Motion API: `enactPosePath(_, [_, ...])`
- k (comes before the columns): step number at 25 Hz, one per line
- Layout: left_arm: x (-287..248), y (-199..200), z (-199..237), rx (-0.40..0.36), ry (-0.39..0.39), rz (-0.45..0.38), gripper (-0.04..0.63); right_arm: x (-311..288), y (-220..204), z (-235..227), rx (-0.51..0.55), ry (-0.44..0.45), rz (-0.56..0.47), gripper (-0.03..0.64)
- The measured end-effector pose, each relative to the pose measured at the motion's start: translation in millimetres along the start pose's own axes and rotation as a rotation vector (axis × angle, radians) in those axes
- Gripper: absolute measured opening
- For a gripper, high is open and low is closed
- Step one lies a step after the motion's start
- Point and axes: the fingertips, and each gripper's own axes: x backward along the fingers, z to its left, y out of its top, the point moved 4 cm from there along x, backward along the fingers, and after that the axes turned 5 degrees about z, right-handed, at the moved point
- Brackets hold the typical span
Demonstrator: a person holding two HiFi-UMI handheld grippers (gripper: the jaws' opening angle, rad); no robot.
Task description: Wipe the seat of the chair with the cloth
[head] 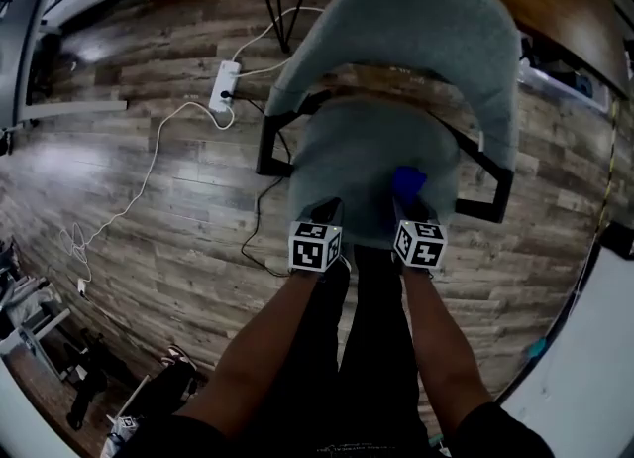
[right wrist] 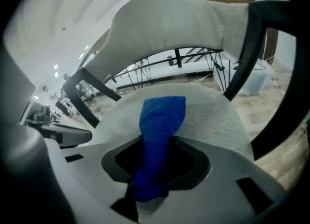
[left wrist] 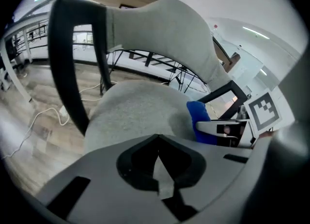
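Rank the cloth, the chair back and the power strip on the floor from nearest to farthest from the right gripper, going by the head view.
1. The cloth: clamped in the right gripper itself.
2. The chair back: straight ahead, past the cloth.
3. The power strip: down on the floor, off to the left of the chair.

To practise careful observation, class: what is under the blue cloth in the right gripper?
The blue cloth, clamped in the right gripper, hangs forward over the chair's grey fabric seat. The patch of seat directly beneath the cloth is covered.
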Motion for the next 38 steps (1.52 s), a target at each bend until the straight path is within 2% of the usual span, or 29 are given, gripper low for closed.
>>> enactPosePath(6, [26.9,-27.4,48.4,0.135,0.067,-0.051,-0.002,-34.4,-0.9,80.5,0.131,0.136,0.06,0.133])
enactPosePath(11, [52.0,-45.1,87.4,0.211,0.101,-0.097,-0.002,-56.0,-11.9,145.9,0.257,0.233,0.122,0.133])
enactPosePath(14, [63.5,-54.9,110.0,0.214,0.154,-0.114,-0.002,-65.2,-22.0,186.7,0.339,0.29,0.159,0.133])
enactPosePath(16, [70.4,-58.7,123.3,0.194,0.193,-0.123,-0.002,-71.5,-30.2,209.6,0.356,0.314,0.182,0.133])
enactPosePath(18, [77.3,-61.9,132.6,0.228,0.198,-0.138,-0.002,-77.8,-39.3,225.7,0.35,0.32,0.203,0.133])
enactPosePath(21, [83.2,-69.9,143.5,0.279,0.199,-0.149,-0.002,-87.7,-50.2,234.0,0.346,0.284,0.214,0.133])
enactPosePath(27, [86.6,-79.8,152.3,0.235,0.214,-0.129,-0.002,-89.2,-54.6,235.3,0.36,0.27,0.182,0.132])
enactPosePath(31, [80.6,-74.9,143.4,0.204,0.217,-0.111,-0.002,-86.3,-51.6,227.2,0.356,0.257,0.166,0.132])
enactPosePath(38, [57.3,-72.7,100.4,0.126,0.14,-0.05,-0.002,-74.6,-46.8,195.6,0.267,0.226,0.12,0.132])
